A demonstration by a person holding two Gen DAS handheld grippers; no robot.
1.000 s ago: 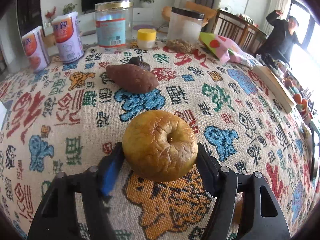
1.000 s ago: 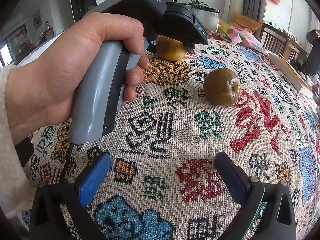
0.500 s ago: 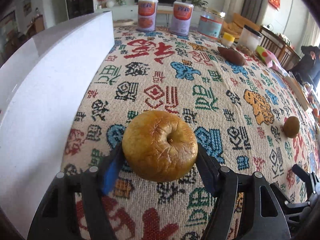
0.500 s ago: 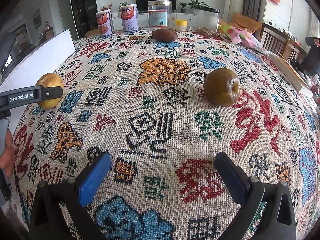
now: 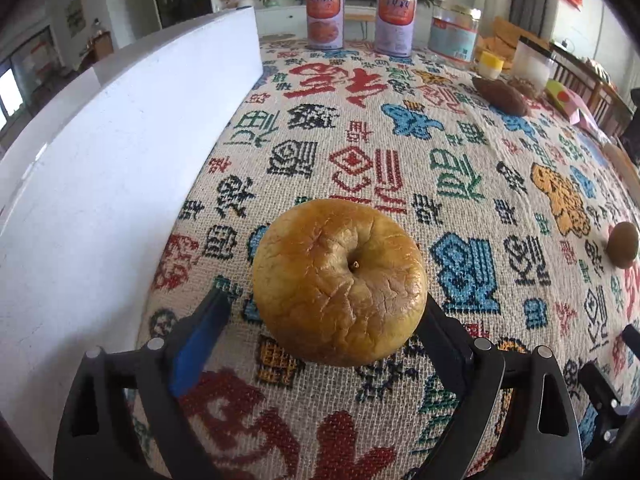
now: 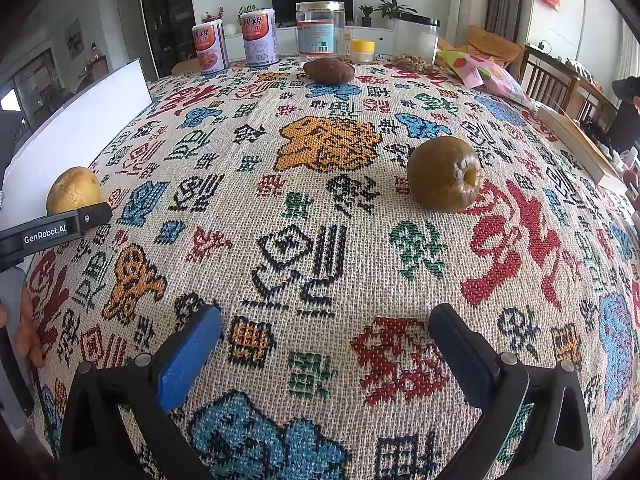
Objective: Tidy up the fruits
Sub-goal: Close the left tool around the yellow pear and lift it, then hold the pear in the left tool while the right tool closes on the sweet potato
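Across the left wrist frame, the patterned tabletop [image 5: 360, 128] meets a white board [image 5: 120, 160] at left. At center, the left tool [image 5: 326, 320] pinches a wrinkled yellow apple [image 5: 340, 280]. In the right wrist frame, a greenish-brown fruit [image 6: 444, 174] lies right of center, the right tool [image 6: 326, 344] spread wide at the bottom.

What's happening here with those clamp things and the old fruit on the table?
A person is sorting fruit with a handheld gripper in each hand. The left gripper is shut on a wrinkled yellow apple, held near the white board at the table's edge. The right gripper is open with nothing between its fingers, hanging over the patterned tablecloth. A second, greenish-brown apple sits on the cloth ahead of it, and a sweet potato lies farther back near the cans.
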